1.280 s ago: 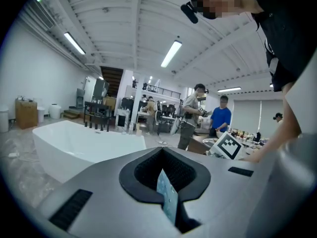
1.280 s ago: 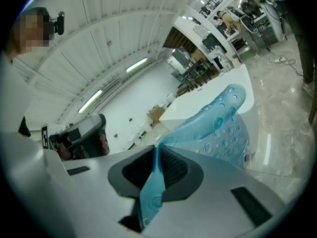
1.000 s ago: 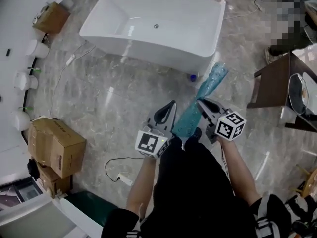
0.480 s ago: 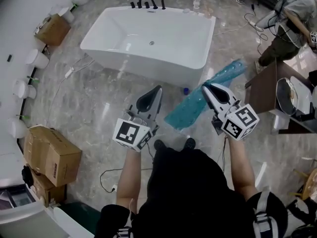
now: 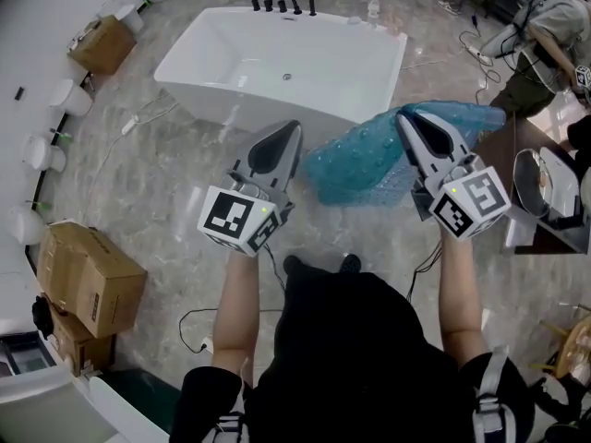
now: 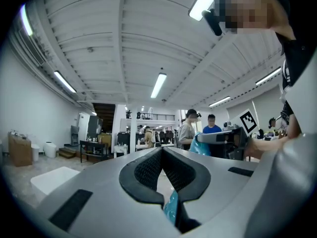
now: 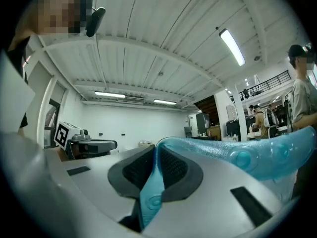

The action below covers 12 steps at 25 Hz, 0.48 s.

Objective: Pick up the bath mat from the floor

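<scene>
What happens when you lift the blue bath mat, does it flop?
Probably floppy: the bath mat droops and curves from the right hand-held gripper. Likely light: an edge pinch holds it up. Its bumpy surface may feel grippy.

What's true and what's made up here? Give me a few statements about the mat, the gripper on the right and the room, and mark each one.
1. The blue bath mat is lifted clear of the floor. True.
2. The right gripper is empty. False: its jaws are closed on an edge of the bath mat.
3. The bath mat lies inside the bathtub. False: it hangs in the air on the near side of the bathtub.
4. Cardboard boxes stand on the floor to the person's left. True.
5. The bathtub is black. False: it is white, with dark taps at its far rim.
</scene>
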Each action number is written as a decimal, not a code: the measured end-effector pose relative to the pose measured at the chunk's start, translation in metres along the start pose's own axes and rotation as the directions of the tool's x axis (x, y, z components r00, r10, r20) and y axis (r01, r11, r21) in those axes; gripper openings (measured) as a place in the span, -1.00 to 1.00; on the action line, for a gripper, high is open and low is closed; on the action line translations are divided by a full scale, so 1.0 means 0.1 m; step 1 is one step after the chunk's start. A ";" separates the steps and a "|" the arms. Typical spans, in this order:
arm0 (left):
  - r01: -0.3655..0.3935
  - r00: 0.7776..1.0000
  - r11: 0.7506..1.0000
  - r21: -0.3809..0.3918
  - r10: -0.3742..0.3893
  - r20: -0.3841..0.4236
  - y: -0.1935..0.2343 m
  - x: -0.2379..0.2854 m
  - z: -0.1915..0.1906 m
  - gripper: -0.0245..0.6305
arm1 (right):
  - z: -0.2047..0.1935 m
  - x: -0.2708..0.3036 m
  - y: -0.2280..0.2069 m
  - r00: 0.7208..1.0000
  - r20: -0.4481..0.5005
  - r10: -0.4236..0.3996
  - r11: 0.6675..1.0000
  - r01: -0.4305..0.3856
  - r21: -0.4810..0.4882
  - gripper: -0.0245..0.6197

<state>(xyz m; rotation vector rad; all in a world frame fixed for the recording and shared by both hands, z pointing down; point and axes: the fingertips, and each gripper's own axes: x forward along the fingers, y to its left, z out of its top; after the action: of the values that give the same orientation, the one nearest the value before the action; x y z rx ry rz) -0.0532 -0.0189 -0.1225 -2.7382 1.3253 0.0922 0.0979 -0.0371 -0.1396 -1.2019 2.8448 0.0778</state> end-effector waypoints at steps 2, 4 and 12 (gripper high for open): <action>-0.005 1.000 1.000 -0.003 0.006 0.006 0.01 -0.02 0.02 -0.89 | -0.03 0.01 0.00 1.000 -0.010 -0.011 1.000 0.011 -0.011 -0.81; -0.011 1.000 1.000 -0.003 0.011 0.008 0.03 -0.03 0.05 -0.89 | -0.05 0.01 -0.01 1.000 -0.018 -0.015 1.000 0.015 -0.010 -0.81; -0.022 1.000 1.000 -0.010 0.022 -0.020 0.04 -0.04 -0.02 -0.89 | -0.11 0.00 -0.05 0.999 -0.024 -0.032 0.999 0.032 0.024 -0.81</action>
<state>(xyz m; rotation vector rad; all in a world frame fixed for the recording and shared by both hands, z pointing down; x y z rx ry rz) -0.0593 -0.0185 -0.1207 -2.7404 1.3645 0.0742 0.1014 -0.0411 -0.1286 -1.2514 2.8366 0.0285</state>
